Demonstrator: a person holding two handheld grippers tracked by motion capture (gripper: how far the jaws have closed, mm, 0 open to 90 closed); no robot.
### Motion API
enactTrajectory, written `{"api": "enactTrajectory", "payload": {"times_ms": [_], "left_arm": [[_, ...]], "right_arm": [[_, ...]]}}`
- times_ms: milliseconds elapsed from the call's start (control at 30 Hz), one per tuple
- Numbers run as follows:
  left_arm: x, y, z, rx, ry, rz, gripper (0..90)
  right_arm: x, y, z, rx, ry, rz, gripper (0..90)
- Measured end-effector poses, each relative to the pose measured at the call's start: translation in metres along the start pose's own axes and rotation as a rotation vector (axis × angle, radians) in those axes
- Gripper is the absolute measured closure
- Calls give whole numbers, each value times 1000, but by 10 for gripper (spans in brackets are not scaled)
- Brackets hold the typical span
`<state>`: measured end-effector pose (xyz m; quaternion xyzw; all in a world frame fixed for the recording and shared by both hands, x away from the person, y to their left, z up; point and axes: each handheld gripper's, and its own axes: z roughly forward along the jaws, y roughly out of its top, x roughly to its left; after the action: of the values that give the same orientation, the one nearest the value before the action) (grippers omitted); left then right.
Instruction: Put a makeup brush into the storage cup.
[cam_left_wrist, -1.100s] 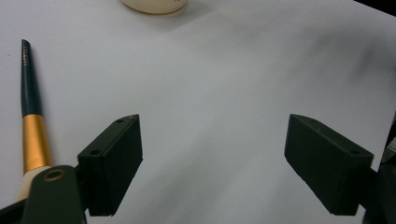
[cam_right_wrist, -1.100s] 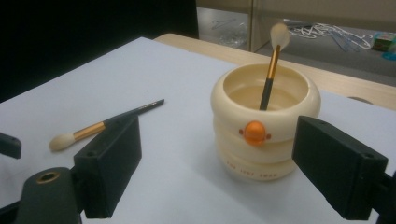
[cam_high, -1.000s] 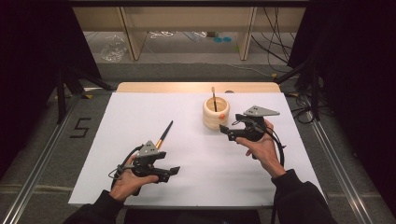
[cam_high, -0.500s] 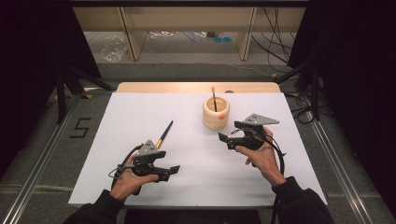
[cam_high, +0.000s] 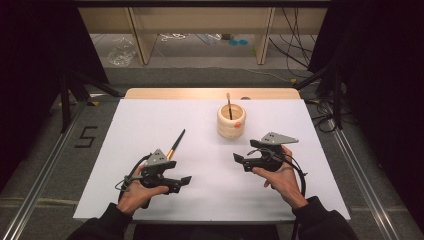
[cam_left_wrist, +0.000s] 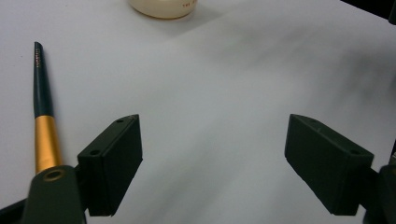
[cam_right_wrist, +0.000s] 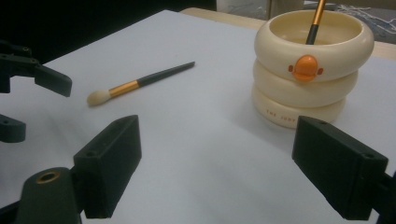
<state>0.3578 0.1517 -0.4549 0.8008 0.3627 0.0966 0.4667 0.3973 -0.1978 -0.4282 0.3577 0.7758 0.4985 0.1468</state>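
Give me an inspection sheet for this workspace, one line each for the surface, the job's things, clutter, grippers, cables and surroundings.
Surface: white sheet over a wooden table; a strip of wood shows at the far edge.
Job's things: loose makeup brush lying flat on the sheet, pale bristle tip toward the left gripper; cream ringed holder with an orange duck face, upright, with another brush standing in it.
Clutter: nothing seen on the sheet.
Grippers: left gripper jaws open, empty, beside the loose brush; right gripper jaws open, empty, near the holder.
Cables: one trails from each gripper; more lie on the floor at far right.
Surroundings: dark curtains, wooden frame legs, a floor mark "5".
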Motion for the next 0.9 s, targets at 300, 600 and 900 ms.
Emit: {"api": "enactTrajectory", "payload": {"times_ms": [300, 600, 900], "left_arm": [[1, 0, -1, -5, 6, -7, 186], [1, 1, -1, -8, 8, -10, 185], [3, 2, -1, -8, 19, -7, 185]], "right_arm": [[4, -5, -6, -4, 0, -10, 165], [7, -12, -15, 2, -8, -4, 165], [7, -16, -18, 8, -8, -4, 165]]}}
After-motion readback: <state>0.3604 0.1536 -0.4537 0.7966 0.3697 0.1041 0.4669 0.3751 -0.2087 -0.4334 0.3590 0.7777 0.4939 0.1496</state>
